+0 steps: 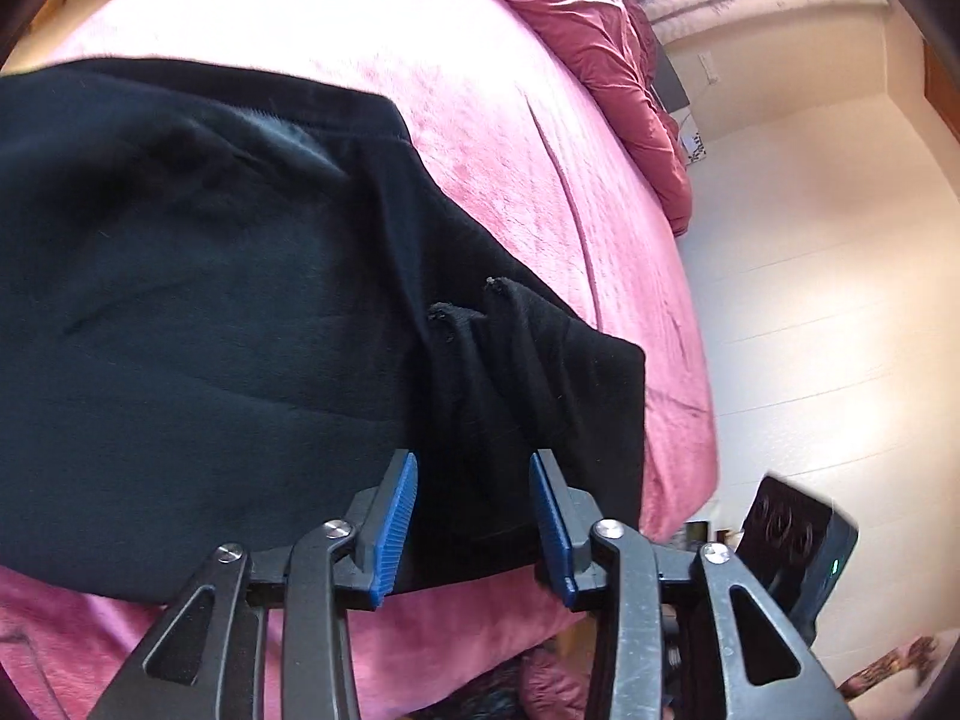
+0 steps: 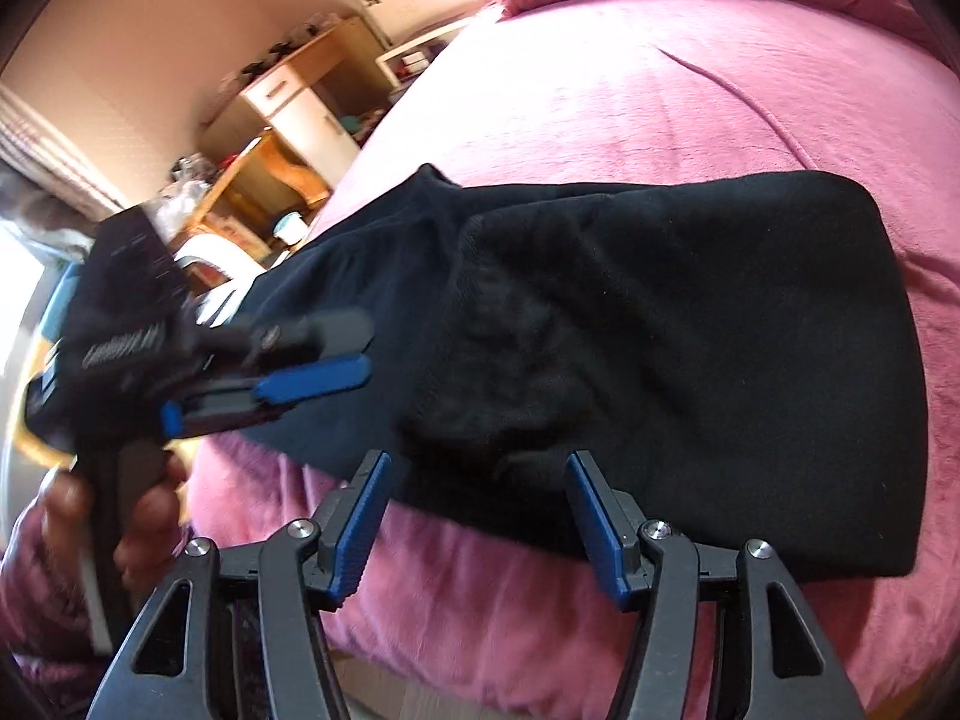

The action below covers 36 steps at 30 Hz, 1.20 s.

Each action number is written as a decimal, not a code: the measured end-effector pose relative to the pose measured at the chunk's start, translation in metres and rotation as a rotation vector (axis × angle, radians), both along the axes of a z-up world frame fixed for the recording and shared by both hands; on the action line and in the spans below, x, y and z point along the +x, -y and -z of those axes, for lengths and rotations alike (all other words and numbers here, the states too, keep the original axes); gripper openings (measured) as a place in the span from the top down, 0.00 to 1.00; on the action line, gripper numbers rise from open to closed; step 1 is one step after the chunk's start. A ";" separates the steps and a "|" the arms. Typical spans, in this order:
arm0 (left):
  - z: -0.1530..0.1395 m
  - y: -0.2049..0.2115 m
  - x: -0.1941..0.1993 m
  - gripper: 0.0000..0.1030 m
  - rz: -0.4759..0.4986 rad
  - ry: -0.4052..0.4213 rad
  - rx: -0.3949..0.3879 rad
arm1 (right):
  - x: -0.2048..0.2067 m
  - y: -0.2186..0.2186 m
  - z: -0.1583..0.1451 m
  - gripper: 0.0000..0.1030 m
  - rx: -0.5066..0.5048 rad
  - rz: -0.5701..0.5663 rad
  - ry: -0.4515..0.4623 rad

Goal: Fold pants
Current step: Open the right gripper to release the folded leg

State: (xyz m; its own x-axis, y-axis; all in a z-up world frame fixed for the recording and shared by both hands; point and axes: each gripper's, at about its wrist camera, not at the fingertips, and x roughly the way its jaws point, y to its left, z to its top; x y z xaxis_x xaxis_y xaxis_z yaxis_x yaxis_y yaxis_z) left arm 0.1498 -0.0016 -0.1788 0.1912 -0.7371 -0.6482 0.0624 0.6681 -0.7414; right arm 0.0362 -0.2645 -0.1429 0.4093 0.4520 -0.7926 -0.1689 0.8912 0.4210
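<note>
Black pants [image 1: 210,300] lie folded over on a pink bed cover [image 1: 510,120]. In the left wrist view my left gripper [image 1: 474,468] is open, its blue pads on either side of the near hem end of the pants, not closed on cloth. In the right wrist view my right gripper [image 2: 477,468] is open just above the near edge of the pants [image 2: 660,330], holding nothing. The left gripper [image 2: 312,378] also shows there, blurred, at the left end of the pants with a hand on its handle.
A crumpled pink duvet [image 1: 606,60] lies at the head of the bed. White floor [image 1: 810,300] is beside the bed. Wooden shelves and a desk [image 2: 282,120] with clutter stand past the bed's far side. The right gripper's body [image 1: 798,546] shows low right.
</note>
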 end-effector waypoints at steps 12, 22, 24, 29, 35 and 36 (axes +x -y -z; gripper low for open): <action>0.025 0.057 0.021 0.81 0.087 -0.060 0.095 | -0.043 0.075 -0.007 0.41 -0.041 0.250 -0.009; -0.009 0.051 0.011 0.86 0.170 0.140 0.250 | -0.038 0.101 -0.017 0.53 -0.085 0.328 0.025; 0.003 0.052 0.009 0.86 0.177 0.121 0.288 | -0.034 0.098 -0.008 0.56 -0.149 0.321 -0.031; 0.003 0.065 -0.005 0.85 0.172 0.197 0.379 | -0.028 0.091 0.009 0.57 -0.240 0.292 -0.068; -0.015 0.084 -0.028 0.75 0.140 0.330 0.532 | -0.026 0.094 -0.013 0.57 -0.194 0.290 -0.017; -0.016 0.085 -0.031 0.72 0.133 0.344 0.543 | -0.024 0.095 -0.017 0.57 -0.196 0.287 -0.007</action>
State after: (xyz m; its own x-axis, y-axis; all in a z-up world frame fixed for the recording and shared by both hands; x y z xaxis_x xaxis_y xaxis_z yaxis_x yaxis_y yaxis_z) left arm 0.1184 -0.0868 -0.1624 0.3840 -0.3542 -0.8527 0.3440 0.9119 -0.2238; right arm 0.0125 -0.3590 -0.1258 0.4916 0.1579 -0.8564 0.1029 0.9660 0.2371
